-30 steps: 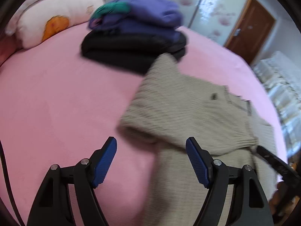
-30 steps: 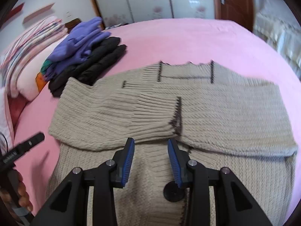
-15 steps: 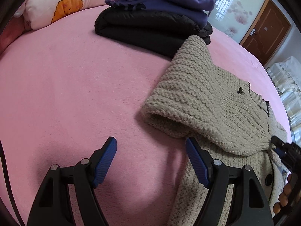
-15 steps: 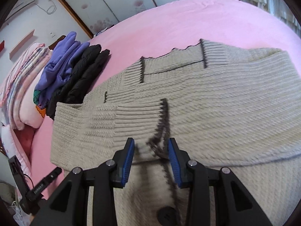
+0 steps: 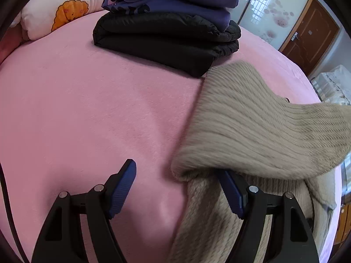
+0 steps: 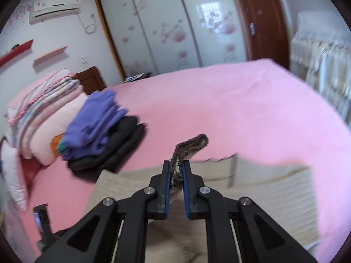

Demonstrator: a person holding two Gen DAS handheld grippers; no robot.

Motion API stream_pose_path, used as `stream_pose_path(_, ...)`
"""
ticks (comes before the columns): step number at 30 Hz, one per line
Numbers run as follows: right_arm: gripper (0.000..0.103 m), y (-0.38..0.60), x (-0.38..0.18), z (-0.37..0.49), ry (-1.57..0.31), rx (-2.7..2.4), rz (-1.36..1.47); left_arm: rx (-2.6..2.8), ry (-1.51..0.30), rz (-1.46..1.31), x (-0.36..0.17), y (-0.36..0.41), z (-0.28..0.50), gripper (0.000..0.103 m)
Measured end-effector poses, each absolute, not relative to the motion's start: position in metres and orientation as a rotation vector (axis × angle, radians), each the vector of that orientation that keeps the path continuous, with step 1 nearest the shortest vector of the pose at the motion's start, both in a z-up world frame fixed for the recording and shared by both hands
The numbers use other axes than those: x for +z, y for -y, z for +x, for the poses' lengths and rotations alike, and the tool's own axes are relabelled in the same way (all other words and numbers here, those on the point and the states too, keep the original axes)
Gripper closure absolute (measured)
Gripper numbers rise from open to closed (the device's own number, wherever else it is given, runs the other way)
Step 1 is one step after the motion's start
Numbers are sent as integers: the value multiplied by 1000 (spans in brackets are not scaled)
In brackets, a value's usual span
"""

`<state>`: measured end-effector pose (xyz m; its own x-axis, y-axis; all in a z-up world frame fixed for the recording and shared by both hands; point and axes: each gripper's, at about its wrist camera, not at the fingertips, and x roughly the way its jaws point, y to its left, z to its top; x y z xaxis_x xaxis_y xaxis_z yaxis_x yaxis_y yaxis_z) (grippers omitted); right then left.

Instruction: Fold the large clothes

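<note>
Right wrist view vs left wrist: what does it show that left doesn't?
Right wrist only: the right tool shut on the sweater's dark-trimmed cuff, an air conditioner on the wall, folded striped bedding.

Left wrist only: the left tool open, one finger under the sweater's fold, the other over bare sheet.

Both: beige sweater, purple-on-black folded stack, pink bed, wardrobe doors, brown door.

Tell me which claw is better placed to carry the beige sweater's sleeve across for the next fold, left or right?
Right, most likely. The right claw has just closed on the dark-trimmed cuff of the beige sweater. The left claw is open and holds nothing, with one finger under the sweater's folded edge.
</note>
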<state>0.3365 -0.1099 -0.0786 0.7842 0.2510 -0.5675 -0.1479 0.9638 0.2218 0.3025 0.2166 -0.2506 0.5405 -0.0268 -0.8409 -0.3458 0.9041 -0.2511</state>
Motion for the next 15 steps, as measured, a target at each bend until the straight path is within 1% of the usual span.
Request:
stream_pose_path(3,94,137,-100,347,-682,138,157,178,-1002,-431,-252,-210,309,29)
stream_pose_path(9,94,180,-167,358,-794,-8,175,167,-1035,-407,-260,-198,310,29)
stream_pose_path(13,94,191,-203,364,-861,-54,177,158,-1042,-387,-260,-198,308,29)
stream_pose_path(15,94,189,-212,367,-882,-60,173,155,-1048,-379,-260,-197,309,29)
